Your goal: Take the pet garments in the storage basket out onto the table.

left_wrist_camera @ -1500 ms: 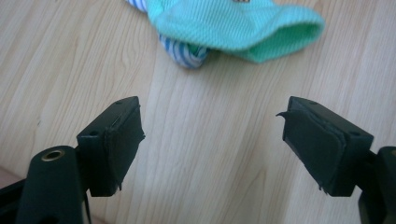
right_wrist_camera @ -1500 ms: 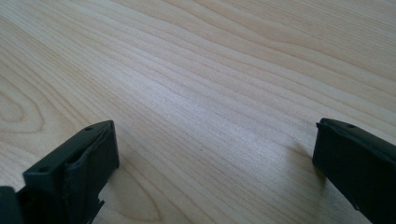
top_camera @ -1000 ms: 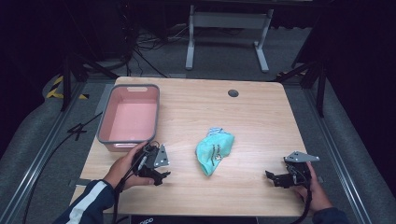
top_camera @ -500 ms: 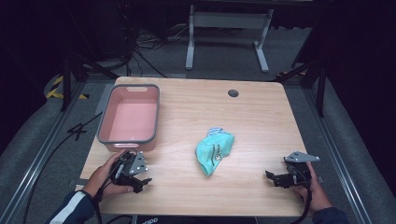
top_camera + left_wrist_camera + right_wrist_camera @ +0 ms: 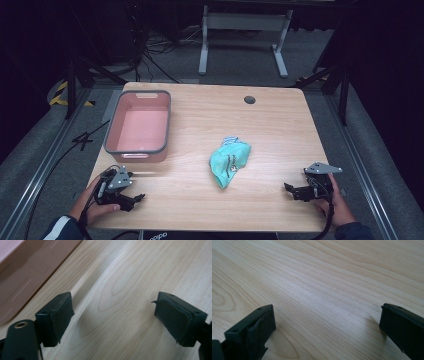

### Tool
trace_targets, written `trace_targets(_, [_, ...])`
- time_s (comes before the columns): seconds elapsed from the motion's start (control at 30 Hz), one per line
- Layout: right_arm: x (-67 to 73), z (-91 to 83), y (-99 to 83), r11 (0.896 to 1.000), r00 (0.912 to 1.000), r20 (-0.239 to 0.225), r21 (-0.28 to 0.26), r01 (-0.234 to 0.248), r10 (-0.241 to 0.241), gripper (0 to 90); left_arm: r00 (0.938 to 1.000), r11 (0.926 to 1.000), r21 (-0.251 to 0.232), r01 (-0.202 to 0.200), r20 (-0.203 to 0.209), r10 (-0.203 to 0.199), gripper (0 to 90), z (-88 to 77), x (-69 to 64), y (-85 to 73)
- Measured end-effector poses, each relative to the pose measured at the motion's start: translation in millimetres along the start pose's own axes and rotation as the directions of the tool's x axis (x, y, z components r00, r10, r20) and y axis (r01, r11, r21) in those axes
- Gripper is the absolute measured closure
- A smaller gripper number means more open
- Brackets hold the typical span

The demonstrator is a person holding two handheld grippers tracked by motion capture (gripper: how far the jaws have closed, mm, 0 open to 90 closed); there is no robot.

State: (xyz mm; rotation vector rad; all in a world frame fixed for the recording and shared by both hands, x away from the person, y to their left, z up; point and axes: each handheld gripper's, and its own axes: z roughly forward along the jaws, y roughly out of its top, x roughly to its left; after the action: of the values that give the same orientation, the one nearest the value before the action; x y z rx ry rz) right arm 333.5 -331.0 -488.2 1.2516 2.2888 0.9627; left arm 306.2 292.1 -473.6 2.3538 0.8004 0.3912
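On the table (image 5: 200,115):
Teal cloth (image 5: 229,161): crumpled in a heap near the middle of the wooden top, well apart from both grippers.
Pink bin (image 5: 138,127): at the left, beside the cloth, its inside bare.
Left gripper (image 5: 134,198): near the front left corner, just in front of the bin; its fingers (image 5: 60,315) have just been opening and stand wide apart, with bare wood between them.
Right gripper (image 5: 291,190): near the front right edge, its fingers (image 5: 254,330) spread wide, holding nothing, pointing toward the cloth.
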Motion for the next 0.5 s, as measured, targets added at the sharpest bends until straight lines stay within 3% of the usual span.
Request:
trace_targets(0.1, [0.0, 0.0, 0.0, 1.0, 1.0, 0.0, 0.0, 0.0, 0.0, 0.7, 0.9953, 0.9934, -0.064, 0.095, 0.028, -0.093, 13.4, 0.5, 7.0, -14.1])
trace_targets(0.17, [0.0, 0.0, 0.0, 1.0, 1.0, 0.0, 0.0, 0.0, 0.0, 0.7, 0.9919, 0.9901, -0.06, 0.127, 0.012, -0.126, 10.9, -2.0, 9.5, -18.1])
trace_targets(0.5, [0.4, -0.3, -0.3, 1.0, 1.0, 0.004, 0.001, -0.003, 0.003, 0.7, 0.9916, 0.9899, -0.059, 0.129, 0.009, -0.129, 10.9, -3.5, 11.2, -20.1])
